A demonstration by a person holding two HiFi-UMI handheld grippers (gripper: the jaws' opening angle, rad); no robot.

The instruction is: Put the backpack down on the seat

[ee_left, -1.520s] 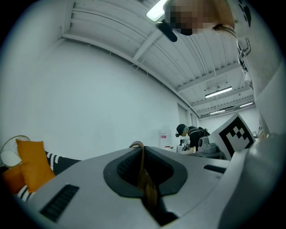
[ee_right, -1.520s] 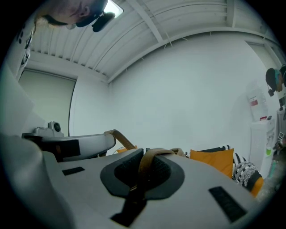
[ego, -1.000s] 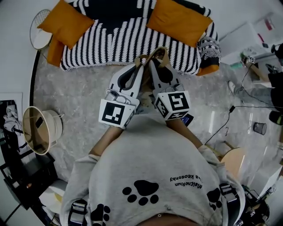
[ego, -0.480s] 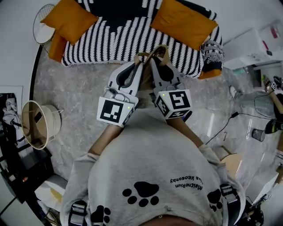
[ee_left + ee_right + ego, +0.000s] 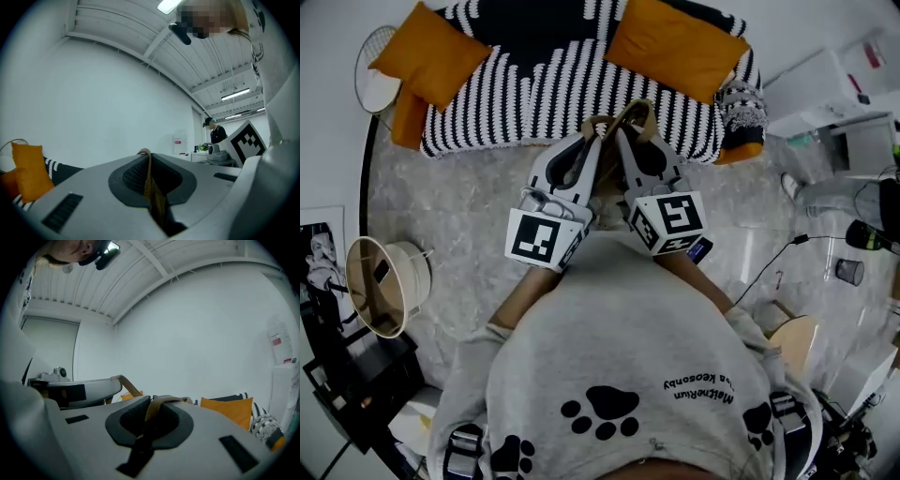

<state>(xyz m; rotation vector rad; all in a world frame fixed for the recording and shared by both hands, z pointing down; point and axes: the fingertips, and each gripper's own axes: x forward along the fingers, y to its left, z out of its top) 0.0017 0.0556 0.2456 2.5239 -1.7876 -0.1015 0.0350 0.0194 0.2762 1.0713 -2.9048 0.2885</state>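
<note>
Only the tan straps of the backpack show; its body is hidden under my two grippers and arms. My left gripper is shut on one strap, which runs up between its jaws. My right gripper is shut on another tan strap that loops over its jaw tips. Both grippers are held side by side, tips nearly touching, just in front of the sofa seat, which has a black-and-white striped cover. The straps hang over the seat's front edge.
Two orange cushions lean at the back of the sofa, and a patterned cushion lies at its right end. A round beige basket stands on the floor at left. White furniture and cables are at right.
Both grippers keep their hold on the straps and stay where they were. The head view has shifted slightly, and a person at the right edge has gone out of sight.
</note>
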